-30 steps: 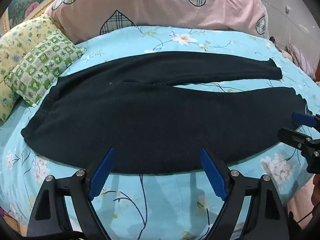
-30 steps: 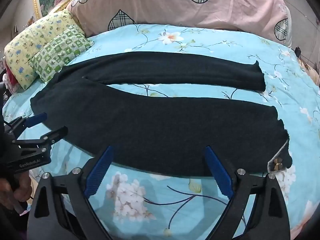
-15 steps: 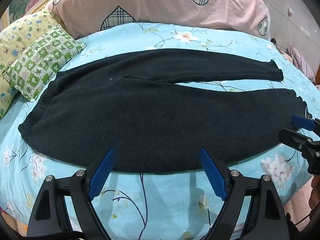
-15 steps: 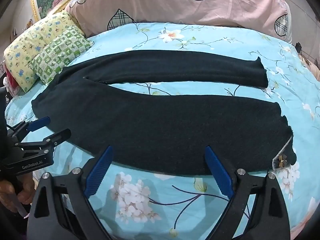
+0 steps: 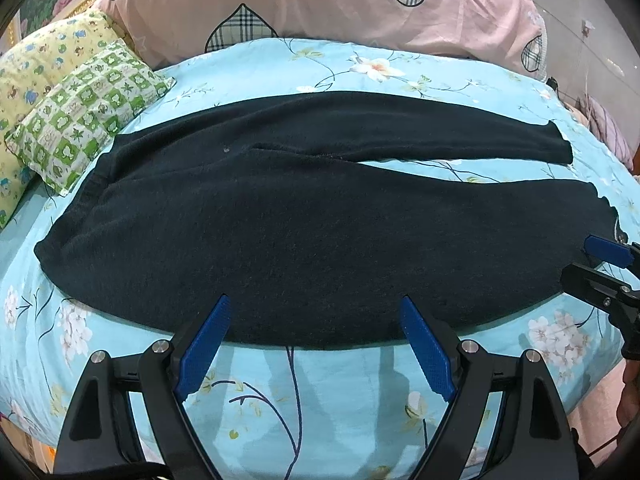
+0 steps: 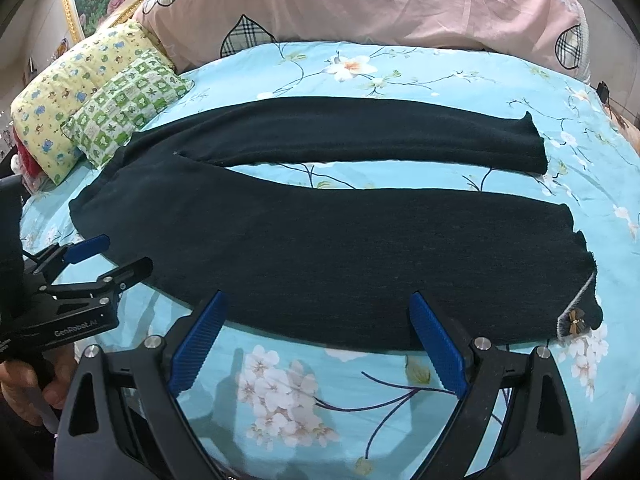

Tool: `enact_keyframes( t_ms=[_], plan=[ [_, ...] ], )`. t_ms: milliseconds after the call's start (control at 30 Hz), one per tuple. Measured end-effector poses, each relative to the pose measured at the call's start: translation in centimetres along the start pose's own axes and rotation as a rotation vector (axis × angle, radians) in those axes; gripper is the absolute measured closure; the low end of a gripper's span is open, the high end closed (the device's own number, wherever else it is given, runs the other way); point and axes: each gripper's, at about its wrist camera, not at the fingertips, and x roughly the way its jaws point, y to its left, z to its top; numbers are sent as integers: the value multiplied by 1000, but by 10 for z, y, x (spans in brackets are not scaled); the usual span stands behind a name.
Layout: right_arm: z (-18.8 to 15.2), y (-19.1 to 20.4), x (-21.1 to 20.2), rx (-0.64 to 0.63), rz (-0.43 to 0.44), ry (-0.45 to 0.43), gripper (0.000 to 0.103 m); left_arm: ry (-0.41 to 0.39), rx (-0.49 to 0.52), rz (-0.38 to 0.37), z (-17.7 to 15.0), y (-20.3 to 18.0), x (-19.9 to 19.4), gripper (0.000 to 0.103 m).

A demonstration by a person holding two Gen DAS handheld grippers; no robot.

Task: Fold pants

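We have the black pants spread flat across the bed, legs apart, ready for a lengthwise fold. Our left hand-held gripper and right hand-held gripper hang wide and empty at the near leg's edge.

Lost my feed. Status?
Both hand-held grippers open, empty. Black pants flat, unfolded, legs apart. Green pillow beside waistband.
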Motion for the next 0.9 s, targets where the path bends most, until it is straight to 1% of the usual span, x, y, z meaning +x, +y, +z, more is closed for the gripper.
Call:
enact_keyframes(
  t_ms=[900],
  plan=[
    [3, 11, -2, -10, 13, 0, 10, 4, -3, 3, 5, 8, 2, 16]
  ],
)
